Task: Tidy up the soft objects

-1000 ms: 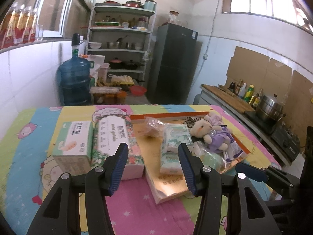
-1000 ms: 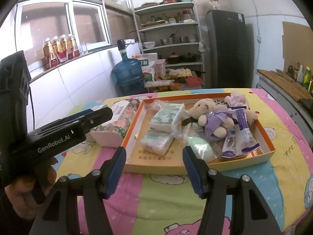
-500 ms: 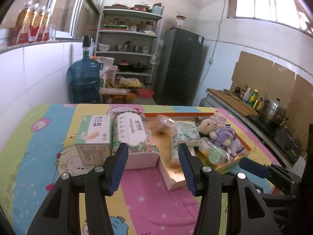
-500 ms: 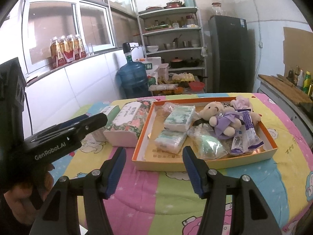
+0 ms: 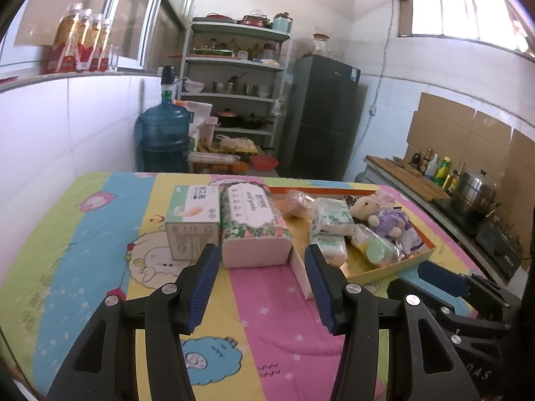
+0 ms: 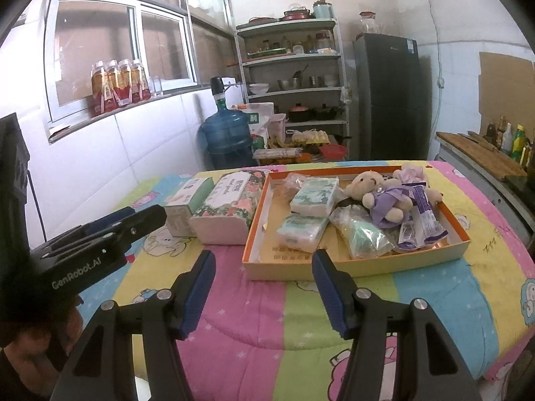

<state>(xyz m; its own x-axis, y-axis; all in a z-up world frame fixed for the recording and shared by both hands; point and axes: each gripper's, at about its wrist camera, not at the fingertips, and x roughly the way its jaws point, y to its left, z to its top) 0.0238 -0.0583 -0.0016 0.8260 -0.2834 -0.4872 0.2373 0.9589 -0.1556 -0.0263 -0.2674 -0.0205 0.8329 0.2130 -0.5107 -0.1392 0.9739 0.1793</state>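
Left wrist | left tool point(image 5: 260, 260) spread, empty (right point(image 6: 262, 267) likewise) | orange tray point(image 6: 351, 265) farther than before

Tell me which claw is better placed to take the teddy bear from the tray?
Probably the right claw: open and empty, it faces the tray with the teddy bear. The left claw points at the tissue pack outside it.
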